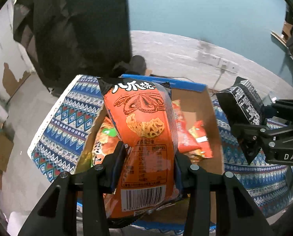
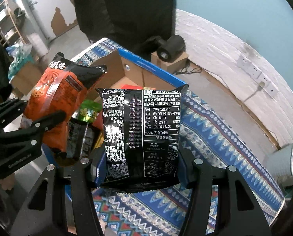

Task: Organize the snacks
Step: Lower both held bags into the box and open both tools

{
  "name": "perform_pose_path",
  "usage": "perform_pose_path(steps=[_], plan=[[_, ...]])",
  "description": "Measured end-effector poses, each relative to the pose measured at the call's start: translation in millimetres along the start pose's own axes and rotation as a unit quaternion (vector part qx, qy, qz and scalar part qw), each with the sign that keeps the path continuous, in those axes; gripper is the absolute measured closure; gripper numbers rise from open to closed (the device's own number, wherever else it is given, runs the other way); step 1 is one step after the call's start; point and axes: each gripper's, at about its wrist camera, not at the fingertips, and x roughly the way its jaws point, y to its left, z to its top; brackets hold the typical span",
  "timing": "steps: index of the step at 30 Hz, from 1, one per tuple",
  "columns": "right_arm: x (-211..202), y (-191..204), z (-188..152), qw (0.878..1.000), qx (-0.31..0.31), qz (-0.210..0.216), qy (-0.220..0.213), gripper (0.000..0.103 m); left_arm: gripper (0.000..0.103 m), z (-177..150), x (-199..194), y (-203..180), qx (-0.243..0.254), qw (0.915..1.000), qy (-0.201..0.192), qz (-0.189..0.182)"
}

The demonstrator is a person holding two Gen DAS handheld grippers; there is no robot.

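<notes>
Snacks in both grippers, above a patterned cloth. Left gripper [image 1: 148,169] clenched on an orange octopus-print bag [image 1: 144,129], pads pressing its lower sides, top seam pointing up and away, barcode near the camera. Directly beneath and behind that bag: an open cardboard box [image 1: 201,106] with a blue rim, holding red packets [image 1: 193,137] toward its right side and an orange-and-green packet [image 1: 105,139] toward its left. Same bag visible from the right wrist too, at the left, tilted over the box's left part. Right gripper [image 2: 140,169] clamped on a black packet [image 2: 142,133], fingers squeezing its lower corners, printed back facing the camera with text upside down, top edge just in front of the box's blue rim. Seen from the left wrist, black packet held at the right, beside the box rather than over it. Blue, white and red tablecloth [image 2: 215,137] spread under the box and to its right. White paper cup [image 2: 284,159] lying on its side at the cloth's far right edge. Dark-clothed person [image 2: 126,9] standing beyond the box. White wall socket strip [image 2: 256,74] on the whitewashed wall base at the right.
</notes>
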Motion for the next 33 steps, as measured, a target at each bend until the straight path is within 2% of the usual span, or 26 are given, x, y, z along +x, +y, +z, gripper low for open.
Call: perform_pose_path(steps=[6,11,13,14,15,18,32,33], plan=[[19.5,9.7,14.8,1.000,-0.004,0.005,0.010,0.045,0.056,0.1,11.3,12.7,-0.027,0.9996,0.010,-0.004],[23.0,14.2,24.1,1.000,-0.003,0.016,-0.003,0.043,0.044,0.5,7.1,11.4,-0.031,0.9995,0.009,-0.001],[20.1,15.9,25.9,1.000,-0.004,0.019,-0.016,0.039,0.033,1.0,3.8,10.9,-0.028,0.9996,0.003,0.006],[18.4,15.3,26.3,1.000,-0.003,0.019,-0.020,0.032,0.032,0.8,0.5,10.1,-0.027,0.9996,-0.001,0.011],[16.3,15.1,26.5,0.999,0.000,0.019,-0.026,0.029,0.032,0.9,-1.3,10.2,-0.027,0.9996,-0.002,0.012],[8.8,12.9,26.6,0.999,0.005,0.021,-0.034,0.029,0.030,-0.2,-7.3,11.2,-0.030,0.9995,-0.002,0.008],[-38.9,1.4,-4.7,0.999,0.016,-0.005,-0.049,0.027,0.020,-10.4,-50.0,-7.3,-0.002,0.9998,-0.018,-0.001],[-42.8,0.7,-8.9,0.999,0.016,-0.009,-0.050,0.027,0.017,-11.4,-53.3,-8.9,0.001,0.9998,-0.019,-0.002]])
